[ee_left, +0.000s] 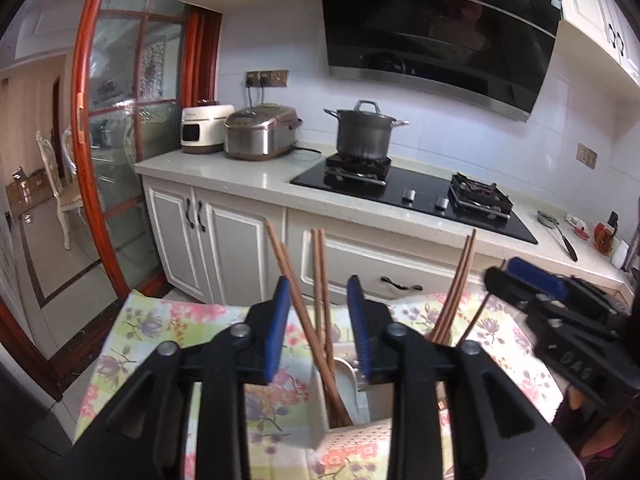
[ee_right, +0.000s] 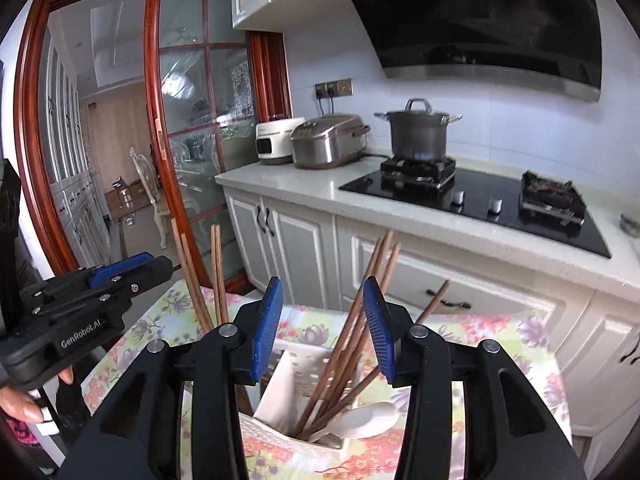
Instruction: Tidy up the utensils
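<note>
Both grippers above the utensil holder (ee_right: 296, 436)
Left gripper (ee_left: 320, 320) and right gripper (ee_right: 326, 326) have fingers spread, holding nothing; chopsticks (ee_right: 344, 344) stand between them, white spoon (ee_right: 368, 420) beside.

Small table under floral cloth (ee_right: 320, 330), pink and purple blooms on pale yellow-green. White perforated utensil caddy (ee_right: 288, 436) stands upright on cloth, near its middle. Cloth otherwise bare around caddy.
</note>
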`<state>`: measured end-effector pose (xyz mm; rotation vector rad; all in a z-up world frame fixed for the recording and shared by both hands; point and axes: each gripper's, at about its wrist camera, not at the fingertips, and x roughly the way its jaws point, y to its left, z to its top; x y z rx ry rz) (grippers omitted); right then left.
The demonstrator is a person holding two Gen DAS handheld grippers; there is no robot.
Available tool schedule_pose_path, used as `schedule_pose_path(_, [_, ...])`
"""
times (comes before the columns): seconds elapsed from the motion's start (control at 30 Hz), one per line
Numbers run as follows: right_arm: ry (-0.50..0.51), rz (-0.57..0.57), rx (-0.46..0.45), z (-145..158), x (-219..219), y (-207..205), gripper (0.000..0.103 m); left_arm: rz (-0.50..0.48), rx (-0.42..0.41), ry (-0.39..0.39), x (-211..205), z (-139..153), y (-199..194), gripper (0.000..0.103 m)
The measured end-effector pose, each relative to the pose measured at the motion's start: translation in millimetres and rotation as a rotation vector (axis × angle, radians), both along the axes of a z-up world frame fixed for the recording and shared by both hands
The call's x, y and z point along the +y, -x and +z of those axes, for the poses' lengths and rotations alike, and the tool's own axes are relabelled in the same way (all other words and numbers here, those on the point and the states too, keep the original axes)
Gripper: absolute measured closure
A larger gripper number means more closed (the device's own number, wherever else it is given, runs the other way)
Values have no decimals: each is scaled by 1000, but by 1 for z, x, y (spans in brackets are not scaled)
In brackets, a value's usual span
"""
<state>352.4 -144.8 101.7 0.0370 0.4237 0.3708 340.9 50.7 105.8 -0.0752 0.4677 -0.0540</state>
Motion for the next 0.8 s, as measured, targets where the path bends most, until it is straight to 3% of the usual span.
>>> schedule_pose_path(0.07, [5,-8,-23,8,-6,8,62,24,-20,-19,2,6,7,58])
schedule_pose_path(0.13, [24,-21,-52,14,-11,19,60,49,-45,-47,2,12,17,38])
schedule_pose_path(0.33, [51,-47,-94,17,-23,64,40,110,-137,-117,0,20,63,4])
schedule_pose_path(0.57, [22,-62,-129,-5,-34,126,18,107,-145,-97,2,3,122,5])
schedule_pose_path(0.8, [4,-82,-114,-35,-46,171,18,82,-136,-87,-3,-21,166,5])
